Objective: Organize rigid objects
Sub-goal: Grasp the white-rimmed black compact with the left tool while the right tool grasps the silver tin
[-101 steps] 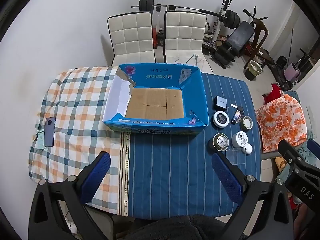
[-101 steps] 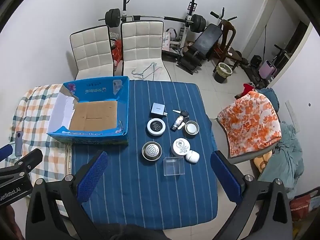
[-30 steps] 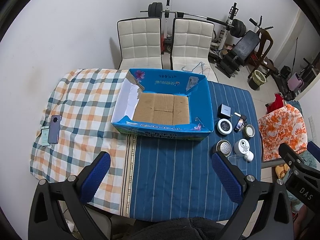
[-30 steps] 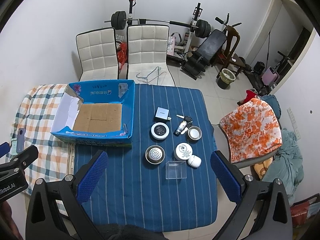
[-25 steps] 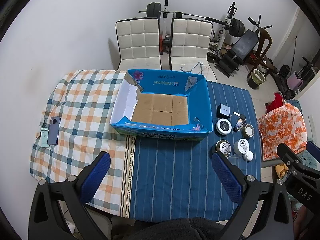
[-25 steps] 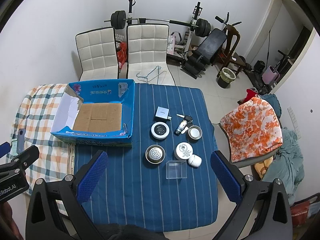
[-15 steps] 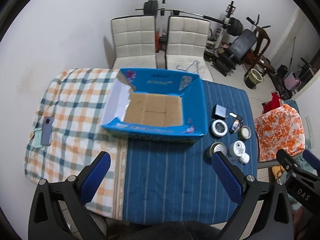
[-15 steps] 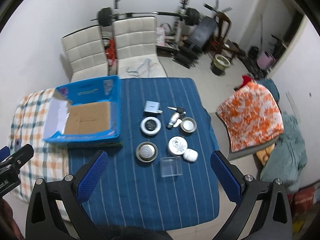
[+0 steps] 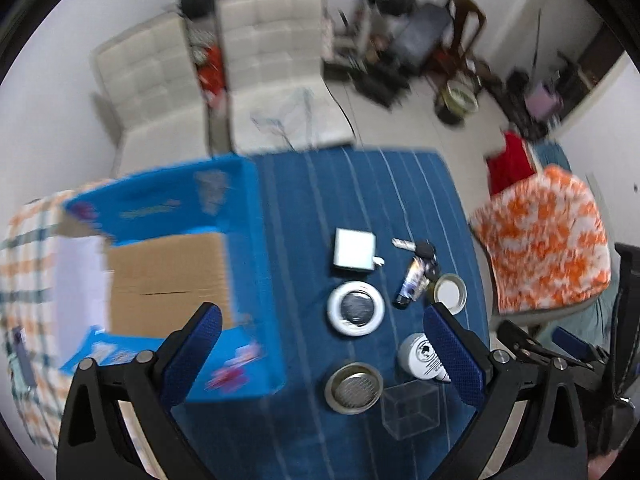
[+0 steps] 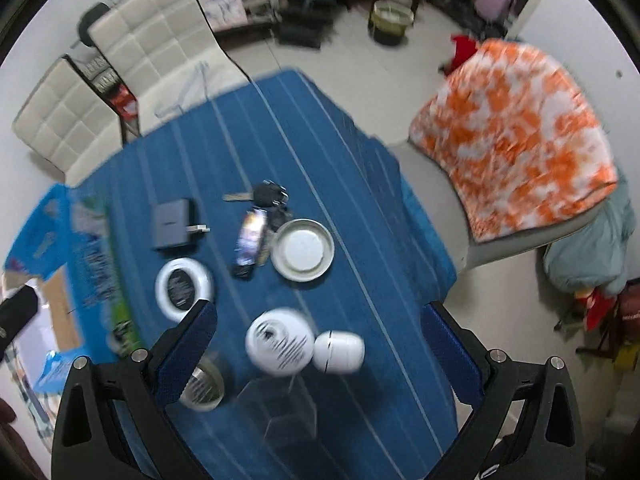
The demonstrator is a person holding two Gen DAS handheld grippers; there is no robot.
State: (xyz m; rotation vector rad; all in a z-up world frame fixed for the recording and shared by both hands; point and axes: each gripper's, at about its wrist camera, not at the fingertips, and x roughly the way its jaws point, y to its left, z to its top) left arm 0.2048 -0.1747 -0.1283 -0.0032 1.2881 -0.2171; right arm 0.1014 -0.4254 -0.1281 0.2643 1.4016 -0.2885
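Lying flat, small tube (image 10: 250, 242) long axis toward keys (image 10: 269, 195)

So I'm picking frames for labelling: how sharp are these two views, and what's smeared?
Left wrist view: motion blur smears the blue box and chairs; the sink strainer stays readable. Right wrist view: heavier blur, the round white tin and clear plastic box streaked. In both, fisheye bends the room, yet each hand-held gripper's fingers stay crisp.

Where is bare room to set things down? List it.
Bare: the cardboard floor of the blue box; the blue striped cloth beyond the grey square box. Crowded: around the white-rimmed disc, round mesh strainer and clear plastic case.
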